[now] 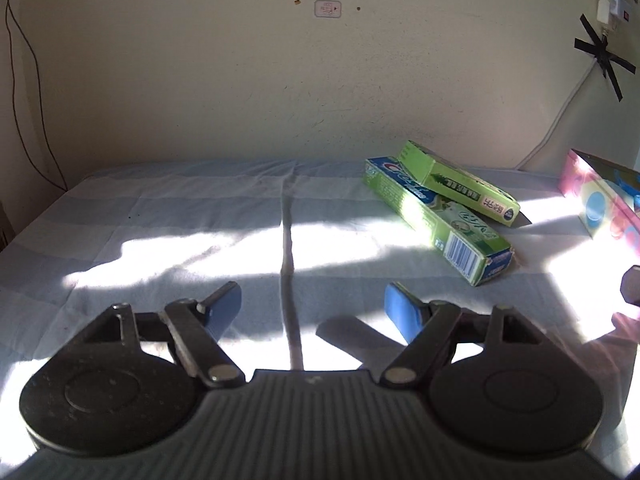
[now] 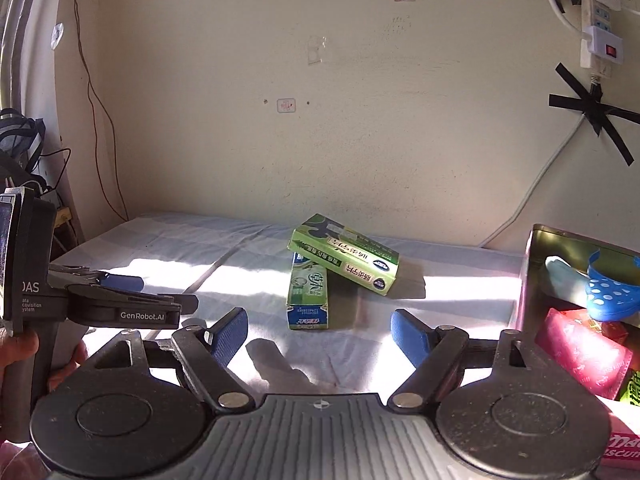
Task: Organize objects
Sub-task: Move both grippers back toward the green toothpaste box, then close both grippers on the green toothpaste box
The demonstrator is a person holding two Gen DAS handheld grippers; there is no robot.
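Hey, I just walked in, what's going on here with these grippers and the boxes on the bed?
A person holds a gripper in each hand over a cloth-covered surface. Both the left gripper and the right gripper are open and hold nothing. Ahead lie two green toothpaste boxes, the smaller box resting crosswise on the Crest box. To the right, an open container holds a blue dotted item and red packets. Nothing is grasped yet.

2 green toothpaste boxes (image 2: 320, 276) | crossed, upper tilted on lower | on bedsheet
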